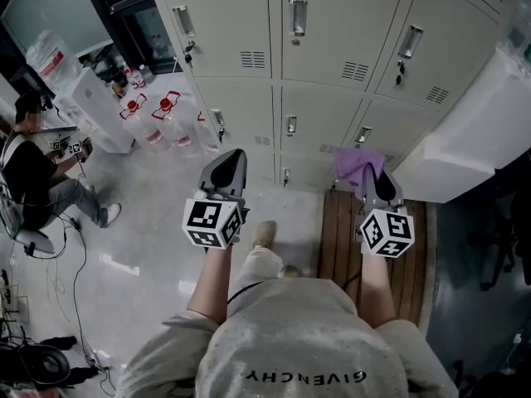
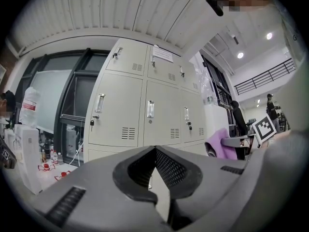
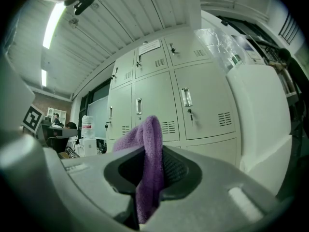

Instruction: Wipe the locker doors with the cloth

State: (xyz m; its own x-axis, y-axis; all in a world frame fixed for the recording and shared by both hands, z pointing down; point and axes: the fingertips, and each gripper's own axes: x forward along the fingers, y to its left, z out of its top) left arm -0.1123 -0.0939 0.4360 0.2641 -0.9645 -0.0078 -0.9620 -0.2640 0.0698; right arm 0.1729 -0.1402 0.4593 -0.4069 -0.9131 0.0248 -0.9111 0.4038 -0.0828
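The right tool (image 1: 372,182) is closed on the purple cloth (image 1: 358,164). In the right gripper view the cloth (image 3: 149,149) is pinched between the two pads, with one fold standing up past the tips and the rest hanging below. The left tool (image 1: 230,166) is closed with nothing in it; in its own view the pads meet at the tip and only lockers show beyond.

The locker doors (image 1: 332,23) fill the head view from about 11 o'clock to 1 o'clock, pale grey, in rows with handles and vents. Both tools point toward the lower rows. From the right gripper view the cloth seems to hang short of the doors rather than pressing on one, though the wide lens makes that gap hard to judge. My reading is that no wiping stroke is under way: the cloth is in hand and aimed, and the doors are all left to do.

No door shows streaks, damp or dust, so which ones are clean can't be told. The top row is cut off at 12 o'clock, and a white wrapped bulk (image 1: 465,131) at 2 o'clock covers the end of the bank. The lowest doors sit partly behind the tools.
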